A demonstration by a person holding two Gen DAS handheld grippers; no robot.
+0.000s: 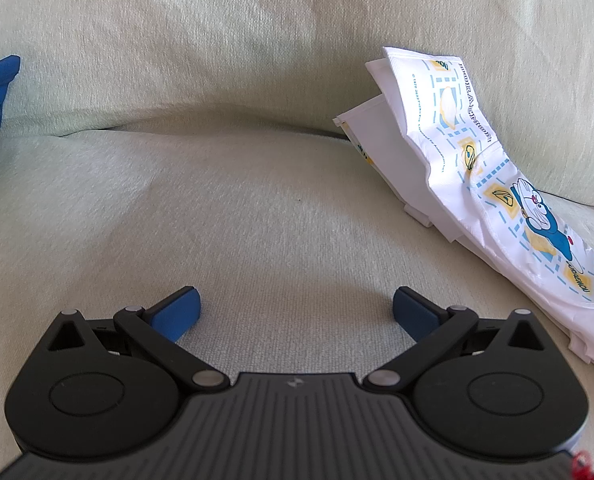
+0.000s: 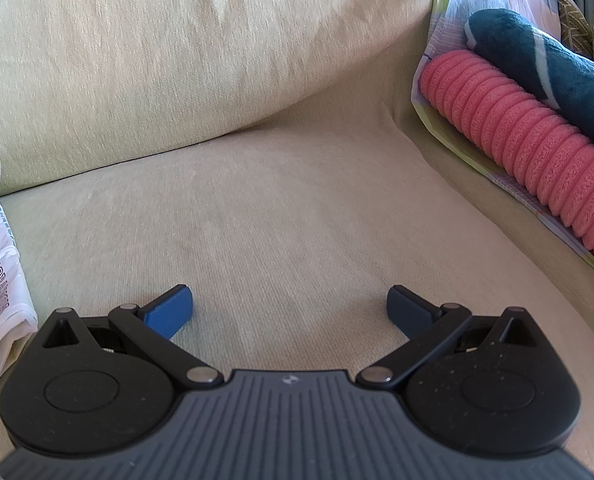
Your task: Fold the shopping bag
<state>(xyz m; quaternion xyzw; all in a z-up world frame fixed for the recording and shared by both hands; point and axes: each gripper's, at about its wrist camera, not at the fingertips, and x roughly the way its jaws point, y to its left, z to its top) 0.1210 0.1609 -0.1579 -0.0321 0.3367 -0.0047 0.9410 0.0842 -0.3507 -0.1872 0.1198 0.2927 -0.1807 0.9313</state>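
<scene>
A pale sofa (image 1: pixel 257 220) fills both views. Your left tongs (image 1: pixel 297 312) and right tongs (image 2: pixel 289 308) gape empty above the seat. The bag (image 1: pixel 477 168) slumps between them against the backrest; grab one loose layer and it'll likely crumple.

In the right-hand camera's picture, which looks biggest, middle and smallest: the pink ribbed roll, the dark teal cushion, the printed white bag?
1. pink ribbed roll
2. dark teal cushion, partly cut off
3. printed white bag, only its edge showing, so unsure
</scene>
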